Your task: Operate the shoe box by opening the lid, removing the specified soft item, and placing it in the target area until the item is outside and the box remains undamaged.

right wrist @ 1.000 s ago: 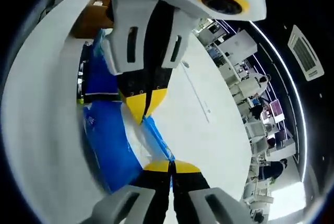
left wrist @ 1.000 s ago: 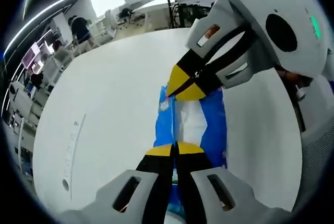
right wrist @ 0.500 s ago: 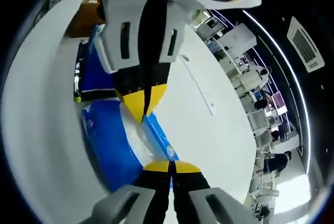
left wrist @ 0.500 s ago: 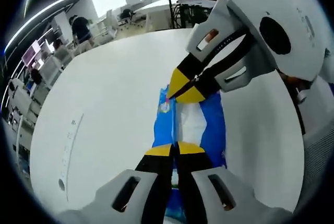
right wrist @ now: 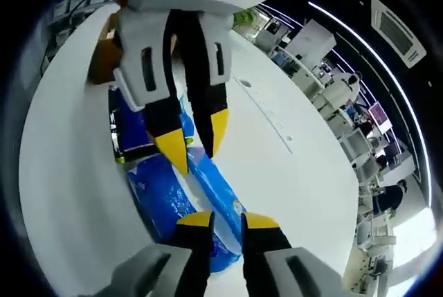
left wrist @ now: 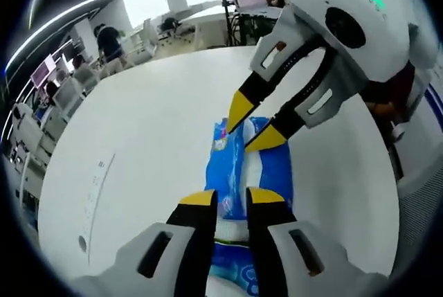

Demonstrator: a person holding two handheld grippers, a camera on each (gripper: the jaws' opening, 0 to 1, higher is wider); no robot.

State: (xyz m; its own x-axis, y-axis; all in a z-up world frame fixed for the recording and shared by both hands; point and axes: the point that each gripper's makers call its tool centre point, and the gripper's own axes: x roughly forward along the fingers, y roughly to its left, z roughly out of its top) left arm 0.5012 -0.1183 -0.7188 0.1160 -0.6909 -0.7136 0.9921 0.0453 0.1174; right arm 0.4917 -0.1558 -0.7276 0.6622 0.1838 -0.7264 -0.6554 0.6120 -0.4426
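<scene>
A blue soft pack [left wrist: 243, 172] with a white middle lies flat on the white table [left wrist: 152, 138]. My left gripper [left wrist: 233, 199] stands open over its near end, with nothing between the jaws. My right gripper [left wrist: 252, 125] reaches in from the upper right, open, its yellow tips just above the pack's far end. In the right gripper view the blue pack [right wrist: 163, 196] lies between my open right gripper [right wrist: 228, 221] and the open left gripper [right wrist: 196, 141], which comes down from the top. A brown cardboard box [right wrist: 102, 61] sits behind the left gripper, mostly hidden.
A thin printed strip [left wrist: 93, 193] lies on the table to the left. Beyond the table's far edge stand office desks, chairs and several people [left wrist: 107, 37]. A white chair back [left wrist: 422, 200] stands at the right edge.
Both grippers were shut on the blue pack's ends. Both have now opened and let go, and the pack lies flat on the table.
</scene>
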